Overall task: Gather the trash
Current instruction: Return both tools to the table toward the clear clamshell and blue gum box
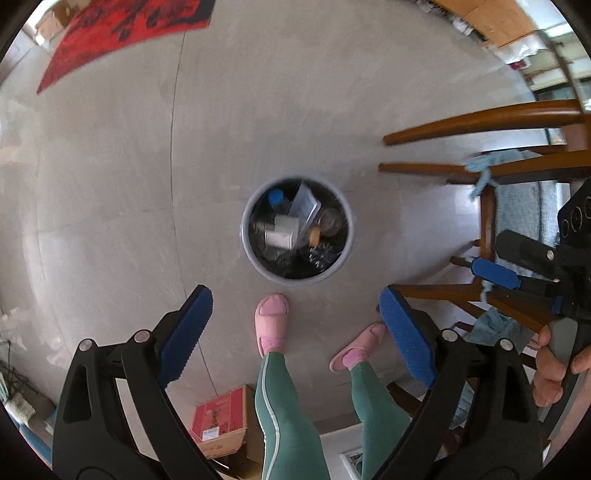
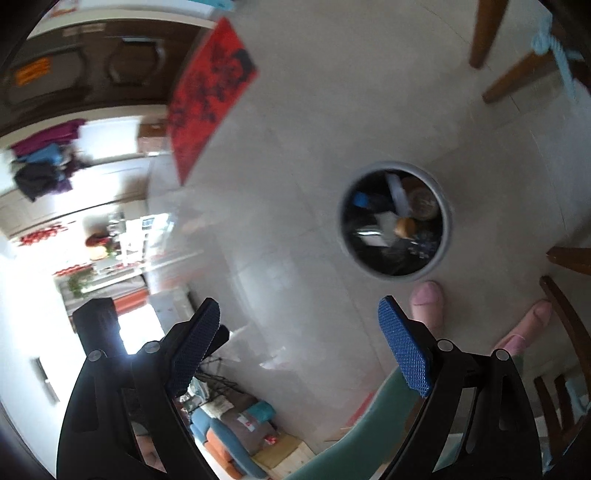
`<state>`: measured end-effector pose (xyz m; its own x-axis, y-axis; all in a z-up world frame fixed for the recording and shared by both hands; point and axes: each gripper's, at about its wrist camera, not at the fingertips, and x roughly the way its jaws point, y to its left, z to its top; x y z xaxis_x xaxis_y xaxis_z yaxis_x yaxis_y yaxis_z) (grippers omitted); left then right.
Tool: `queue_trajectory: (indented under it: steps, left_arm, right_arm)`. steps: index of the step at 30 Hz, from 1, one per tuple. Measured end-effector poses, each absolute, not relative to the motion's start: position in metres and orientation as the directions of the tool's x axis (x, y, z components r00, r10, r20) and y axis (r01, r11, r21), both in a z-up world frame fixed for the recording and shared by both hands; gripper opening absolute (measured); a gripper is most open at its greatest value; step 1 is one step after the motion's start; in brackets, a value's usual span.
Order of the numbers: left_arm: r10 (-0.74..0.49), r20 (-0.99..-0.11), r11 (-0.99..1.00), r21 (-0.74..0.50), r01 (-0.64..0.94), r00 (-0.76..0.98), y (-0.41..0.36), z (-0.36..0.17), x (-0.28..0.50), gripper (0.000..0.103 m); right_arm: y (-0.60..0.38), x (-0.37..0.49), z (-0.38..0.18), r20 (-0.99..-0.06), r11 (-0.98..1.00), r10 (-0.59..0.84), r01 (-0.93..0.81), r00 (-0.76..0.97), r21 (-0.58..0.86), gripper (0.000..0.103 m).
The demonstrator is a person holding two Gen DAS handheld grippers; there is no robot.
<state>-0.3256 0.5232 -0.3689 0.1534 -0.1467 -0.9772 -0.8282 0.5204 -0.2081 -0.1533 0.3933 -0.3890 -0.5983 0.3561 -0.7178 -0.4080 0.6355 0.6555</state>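
Observation:
A round grey trash bin point(image 1: 246, 240) stands on the floor straight below, lined in black. Inside it lie a blue-capped bottle point(image 1: 275, 196), a clear plastic box point(image 1: 304, 203), a white cup point(image 1: 282, 232) and other scraps. My left gripper point(image 1: 294, 295) hangs well above the bin, open, with nothing between its blue pads. The right gripper point(image 2: 299, 303) is also open and empty, held high with the bin point(image 2: 445, 229) to its upper right. In the left wrist view the right gripper point(image 1: 509, 258) shows at the right edge, held by a hand point(image 1: 550, 373).
The person's pink slippers point(image 1: 272, 321) stand just beside the bin, with green trouser legs point(image 1: 284, 406) below. Wooden chair legs point(image 1: 480, 122) with a blue cushion fill the right. A red mat point(image 1: 122, 33) lies at the far left and a cardboard box point(image 1: 221, 421) behind the feet.

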Motion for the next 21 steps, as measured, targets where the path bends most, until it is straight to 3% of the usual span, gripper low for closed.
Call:
queue_trajectory:
  steps: [8, 14, 21]
  left_arm:
    - [-0.028, -0.973, 0.675, -0.187, -0.714, 0.229, 0.512, -0.222, -0.298, 0.09]
    - [0.16, -0.925, 0.817, -0.072, -0.573, 0.345, 0.466, -0.105, -0.231, 0.096]
    - [0.118, -0.855, 0.94, -0.068, -0.334, 0.505, 0.366, -0.03, -0.126, 0.096]
  right_arm:
    - [0.38, -0.145, -0.215, -0.664, 0.437, 0.538, -0.502, -0.52, 0.747, 0.087]
    - [0.328, -0.088, -0.095, -0.628, 0.377, 0.695, -0.567, -0.35, 0.732, 0.088]
    - [0.196, 0.0, -0.049, -0.631, 0.494, 0.764, -0.51, -0.131, 0.704, 0.089]
